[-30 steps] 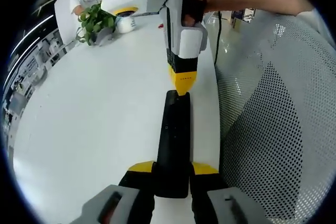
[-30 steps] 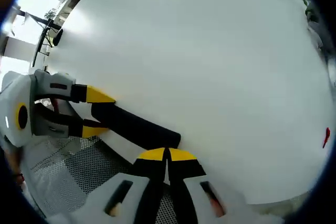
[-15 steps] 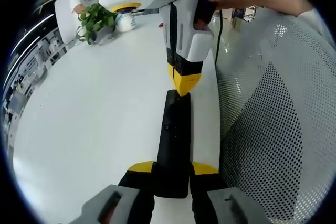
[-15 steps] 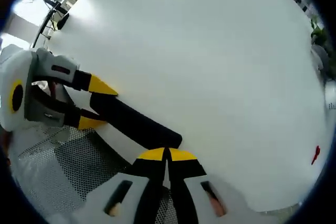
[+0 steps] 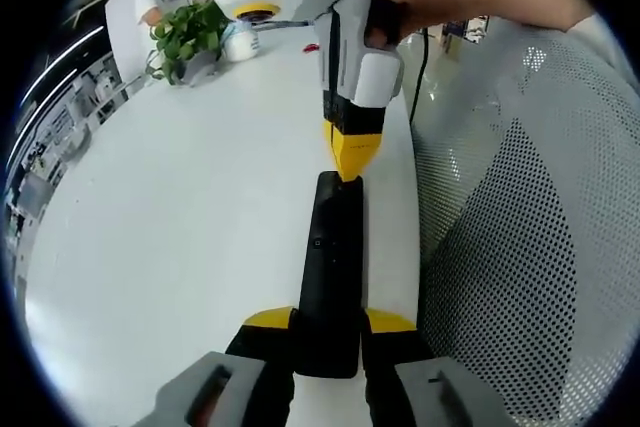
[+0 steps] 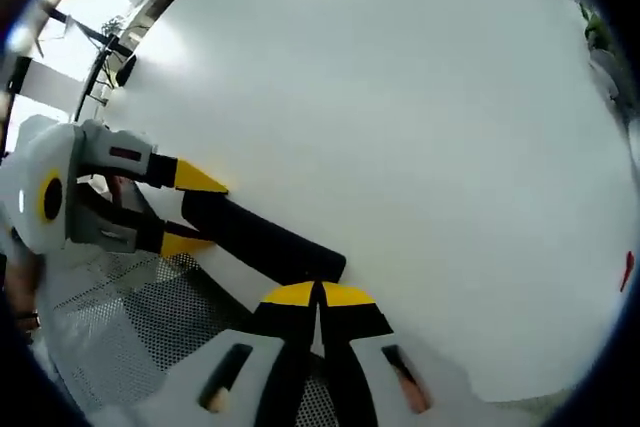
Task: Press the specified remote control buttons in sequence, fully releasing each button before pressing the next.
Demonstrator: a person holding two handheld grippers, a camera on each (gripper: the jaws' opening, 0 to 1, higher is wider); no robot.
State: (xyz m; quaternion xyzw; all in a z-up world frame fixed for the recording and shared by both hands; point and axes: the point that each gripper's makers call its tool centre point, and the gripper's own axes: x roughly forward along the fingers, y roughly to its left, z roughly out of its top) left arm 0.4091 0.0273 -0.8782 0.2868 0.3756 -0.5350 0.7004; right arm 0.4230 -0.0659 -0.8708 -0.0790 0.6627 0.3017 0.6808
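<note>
The left tongs (image 5: 328,332) pinch the near end of a long, flat black plastic remote control (image 5: 330,267), which runs straight out ahead of them over the white surface (image 5: 170,227). Beyond its far end, the right tongs (image 5: 348,159) point down with their yellow tips pressed together, at the remote's far edge; whether they touch it I cannot tell. In the right gripper view those tongs (image 6: 318,295) are likewise closed, tips meeting just at the remote's end (image 6: 262,240), with the left tongs (image 6: 185,210) clamped on its other end off to the left. Over the last second the right tongs tilted and shifted slightly above the far end without travelling along the remote, which suggests a press-and-release at one button rather than a move to the next.
</note>
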